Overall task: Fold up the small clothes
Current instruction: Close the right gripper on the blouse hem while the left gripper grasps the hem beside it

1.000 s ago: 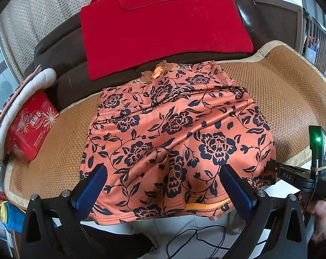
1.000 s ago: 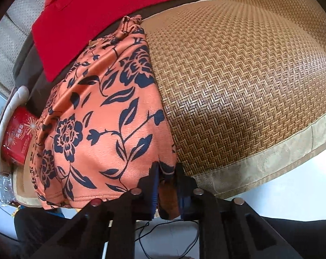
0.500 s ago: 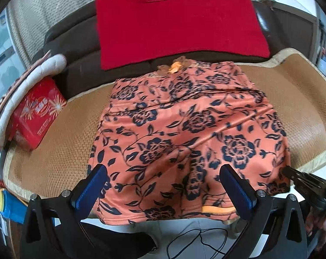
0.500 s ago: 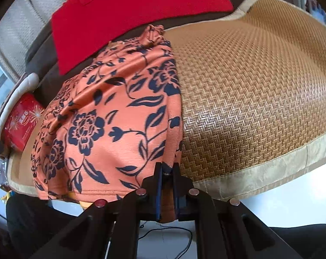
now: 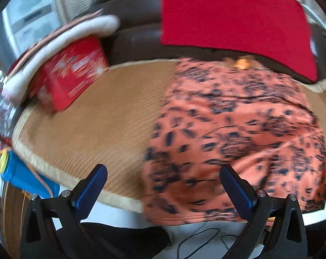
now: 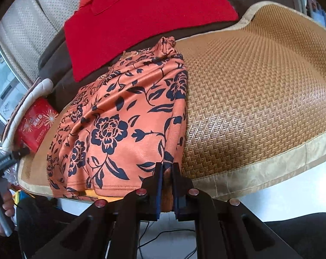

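Orange shorts with a dark floral print (image 5: pixel 238 133) lie flat on a woven mat (image 5: pixel 98 116), their hem hanging over the mat's front edge. In the right wrist view the shorts (image 6: pixel 119 125) fill the left half. My right gripper (image 6: pixel 167 172) is shut on the shorts' front right hem corner. My left gripper (image 5: pixel 163 185) is wide open and empty, low over the mat's front edge at the shorts' left hem corner; the left wrist view is motion-blurred.
A red cloth (image 5: pixel 234 15) drapes the dark sofa back (image 5: pixel 132 32) behind the shorts. A red box (image 5: pixel 74 71) and a white padded item (image 5: pixel 61 41) sit at the mat's left end. A blue container (image 5: pixel 22 172) stands off the left edge. Bare mat (image 6: pixel 260 99) lies right of the shorts.
My left gripper has swung left, so the shorts now sit right of centre in its view. My right gripper stays shut on the hem corner, shifted only slightly.
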A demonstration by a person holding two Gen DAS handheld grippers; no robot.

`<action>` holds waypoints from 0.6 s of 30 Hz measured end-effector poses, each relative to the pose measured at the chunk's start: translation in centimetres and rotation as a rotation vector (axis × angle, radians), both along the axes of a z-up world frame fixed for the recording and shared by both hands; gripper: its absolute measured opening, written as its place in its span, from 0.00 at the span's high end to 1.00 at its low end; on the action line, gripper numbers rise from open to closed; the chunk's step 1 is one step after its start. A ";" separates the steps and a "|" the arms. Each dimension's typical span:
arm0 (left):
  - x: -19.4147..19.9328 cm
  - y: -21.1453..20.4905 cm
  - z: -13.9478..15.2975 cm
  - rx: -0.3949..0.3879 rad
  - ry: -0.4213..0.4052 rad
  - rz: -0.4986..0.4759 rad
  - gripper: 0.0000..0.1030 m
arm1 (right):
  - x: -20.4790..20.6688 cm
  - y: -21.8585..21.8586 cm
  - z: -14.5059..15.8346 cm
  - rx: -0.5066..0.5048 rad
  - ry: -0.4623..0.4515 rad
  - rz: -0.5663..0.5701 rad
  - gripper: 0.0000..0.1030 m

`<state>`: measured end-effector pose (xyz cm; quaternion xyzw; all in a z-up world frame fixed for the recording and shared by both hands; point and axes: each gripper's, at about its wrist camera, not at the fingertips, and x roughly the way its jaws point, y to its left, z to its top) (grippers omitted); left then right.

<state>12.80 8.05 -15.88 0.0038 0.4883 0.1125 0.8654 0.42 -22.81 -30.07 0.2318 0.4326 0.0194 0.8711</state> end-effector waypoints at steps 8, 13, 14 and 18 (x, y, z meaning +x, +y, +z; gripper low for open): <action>-0.8 6.8 -4.2 -0.088 0.089 0.137 0.00 | 2.1 0.7 -1.9 0.149 0.064 0.004 0.91; -0.6 7.3 -5.9 -0.131 0.111 0.110 0.12 | 2.8 1.4 -2.3 0.173 0.084 0.005 0.91; -0.5 7.3 -6.2 -0.142 0.118 0.105 0.17 | 2.9 1.6 -2.3 0.166 0.089 0.005 0.91; -0.6 6.8 -7.6 -0.195 0.150 0.084 0.23 | 2.8 1.5 -2.7 0.150 0.109 -0.009 0.91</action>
